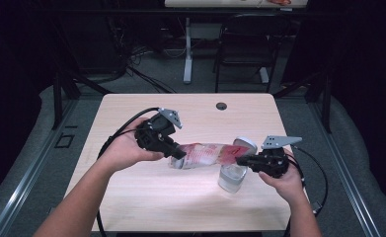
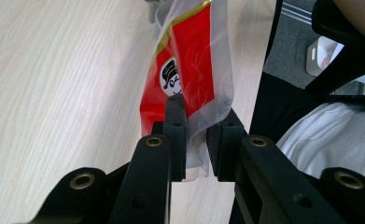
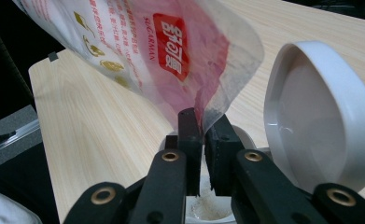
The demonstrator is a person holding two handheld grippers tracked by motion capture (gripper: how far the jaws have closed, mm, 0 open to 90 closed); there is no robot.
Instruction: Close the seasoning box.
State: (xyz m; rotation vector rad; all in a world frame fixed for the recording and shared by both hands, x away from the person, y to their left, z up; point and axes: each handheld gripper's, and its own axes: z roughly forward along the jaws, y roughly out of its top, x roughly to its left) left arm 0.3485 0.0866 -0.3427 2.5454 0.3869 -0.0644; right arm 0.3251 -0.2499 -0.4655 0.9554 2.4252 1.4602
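Both grippers pinched a red-and-clear bag (image 1: 205, 154) (stretched between them) above the table's (image 1: 131, 197) middle. The left gripper (image 1: 176, 153) clamped one end, the right gripper (image 1: 240, 160) the other, over a clear jar (image 1: 231, 178) with its white lid (image 1: 245, 145) open, toward the right edge.
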